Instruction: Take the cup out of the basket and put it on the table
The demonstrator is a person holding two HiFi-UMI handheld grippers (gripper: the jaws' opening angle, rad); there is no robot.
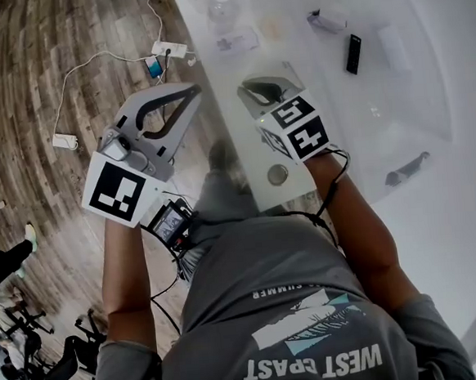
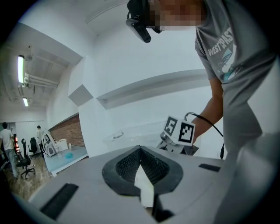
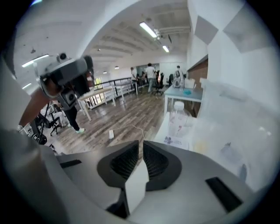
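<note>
The person's grey printed T-shirt [image 1: 272,305] fills the bottom of the head view, with both bare forearms reaching forward from it. The left gripper [image 1: 191,90], a grey hand-held tool with a black-and-white marker cube, hangs over the brown wooden plank floor [image 1: 26,103], just beside the table's edge. In its own view its ribbed black jaws meet at a point with nothing between them. The right gripper [image 1: 255,89], of the same make, hovers above the near edge of the glossy white table [image 1: 436,210]. Its jaws are drawn together to a thin slit and hold nothing.

Farther along the table lies a slim black rectangular device [image 1: 353,53], and beyond it stands a clear plastic bottle [image 3: 177,120]. On the floor lies a white power strip [image 1: 169,49] with trailing cable. I cannot make out the cup or the basket in any view.
</note>
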